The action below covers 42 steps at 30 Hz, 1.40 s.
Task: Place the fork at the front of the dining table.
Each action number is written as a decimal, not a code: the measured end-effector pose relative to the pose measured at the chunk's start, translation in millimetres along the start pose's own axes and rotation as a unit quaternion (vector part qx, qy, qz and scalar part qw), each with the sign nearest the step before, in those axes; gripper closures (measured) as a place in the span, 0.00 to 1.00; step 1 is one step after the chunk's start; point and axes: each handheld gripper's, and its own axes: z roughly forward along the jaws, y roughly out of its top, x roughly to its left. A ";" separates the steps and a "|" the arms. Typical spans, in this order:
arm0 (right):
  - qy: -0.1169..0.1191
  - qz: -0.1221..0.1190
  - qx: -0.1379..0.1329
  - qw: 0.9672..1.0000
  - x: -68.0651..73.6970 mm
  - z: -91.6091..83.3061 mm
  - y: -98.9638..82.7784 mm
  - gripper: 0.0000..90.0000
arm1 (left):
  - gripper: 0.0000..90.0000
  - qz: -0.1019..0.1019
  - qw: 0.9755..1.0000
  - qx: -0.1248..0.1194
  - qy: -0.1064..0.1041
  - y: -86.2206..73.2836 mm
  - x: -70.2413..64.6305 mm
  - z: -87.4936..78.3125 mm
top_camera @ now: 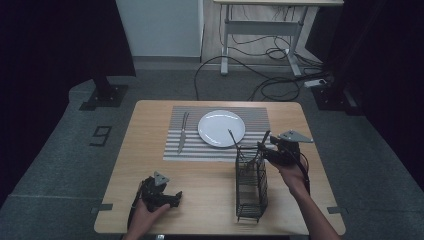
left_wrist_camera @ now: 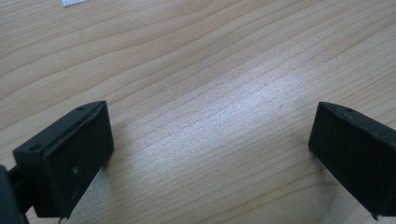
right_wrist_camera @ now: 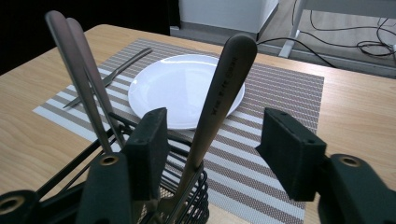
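A black wire cutlery basket (top_camera: 251, 187) stands on the wooden table (top_camera: 210, 195), right of the middle. My right gripper (right_wrist_camera: 217, 149) is open at the basket's top, its jaws on either side of an upright metal utensil handle (right_wrist_camera: 224, 88) that stands closer to the left jaw. Two more handles (right_wrist_camera: 77, 65) lean out of the basket (right_wrist_camera: 187, 189) on the left. Beyond lie a striped placemat (top_camera: 257, 117), a white plate (top_camera: 221, 128) and a fork (top_camera: 183, 131). My left gripper (top_camera: 175, 197) rests open near the table's front left, with bare wood between its jaws (left_wrist_camera: 210, 154).
The plate (right_wrist_camera: 187, 88) and fork (right_wrist_camera: 112, 74) sit on the placemat (right_wrist_camera: 280, 93) just past the basket. Behind the table, cables (top_camera: 270, 75) trail across the grey floor under another desk (top_camera: 265, 25). Dark curtains hang at both sides.
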 end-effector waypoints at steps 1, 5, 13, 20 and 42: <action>0.004 0.004 0.003 1.000 -0.8 3.2 -0.4 0.50 | 0.00 0.000 1.000 0.000 0.000 0.0 0.0 -0.1; 0.016 0.011 0.004 1.000 -2.0 6.9 -1.5 0.51 | 0.00 0.000 1.000 0.000 0.000 0.0 0.1 -0.1; 0.028 0.009 -0.009 1.000 -0.7 5.6 -0.2 0.74 | 0.00 0.000 1.000 0.000 0.000 0.0 0.0 -0.1; 0.025 0.002 -0.014 1.000 -1.4 3.4 -0.4 0.83 | 0.00 0.000 1.000 0.000 0.000 0.0 0.0 -0.1; 0.032 -0.015 -0.091 0.995 8.1 -21.4 7.3 0.91 | 0.00 -0.001 1.000 0.000 -0.001 0.0 -0.1 0.0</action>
